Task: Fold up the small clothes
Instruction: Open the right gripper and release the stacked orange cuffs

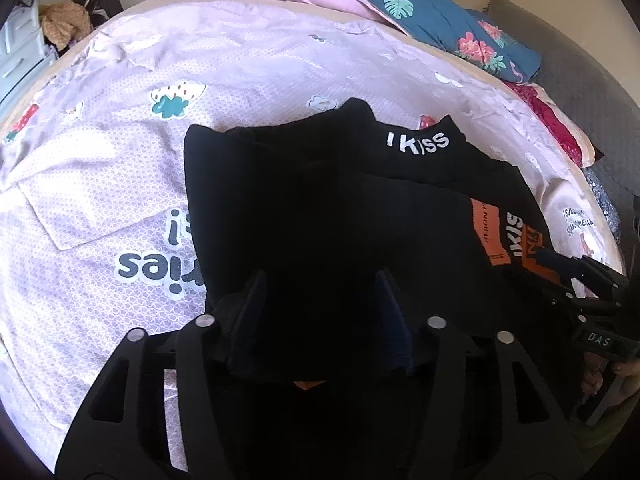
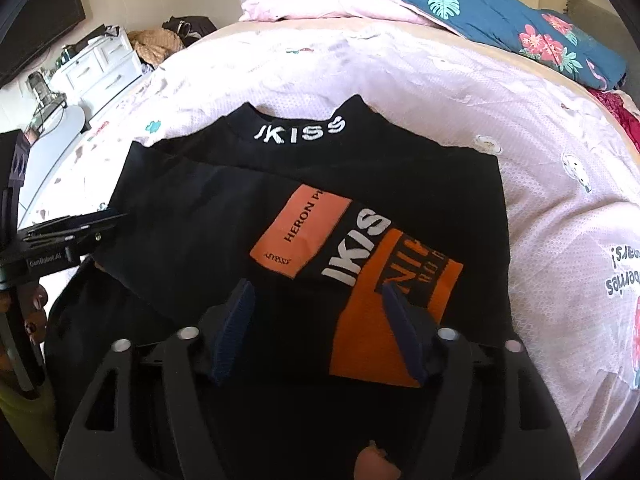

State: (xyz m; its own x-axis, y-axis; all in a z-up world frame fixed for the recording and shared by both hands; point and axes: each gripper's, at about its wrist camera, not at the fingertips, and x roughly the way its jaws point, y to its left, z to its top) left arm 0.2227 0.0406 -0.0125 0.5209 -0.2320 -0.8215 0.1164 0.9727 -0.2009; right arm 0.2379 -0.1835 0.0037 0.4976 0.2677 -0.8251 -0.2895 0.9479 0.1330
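- Left tongs half open over black cloth, pads not pressing.
- Right tongs wide, nothing gripped.
- Shirt black knit, folded into a rough rectangle, white lettering, orange patches.
- It lies flat on the bed, on a pink dotted cover.

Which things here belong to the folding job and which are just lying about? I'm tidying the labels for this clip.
Part of the job:
black top, partly folded on the bedsheet
left gripper, jaws apart over the top
right gripper, jaws apart over the top

Just lying about:
pink pillow
blue floral quilt
white drawers
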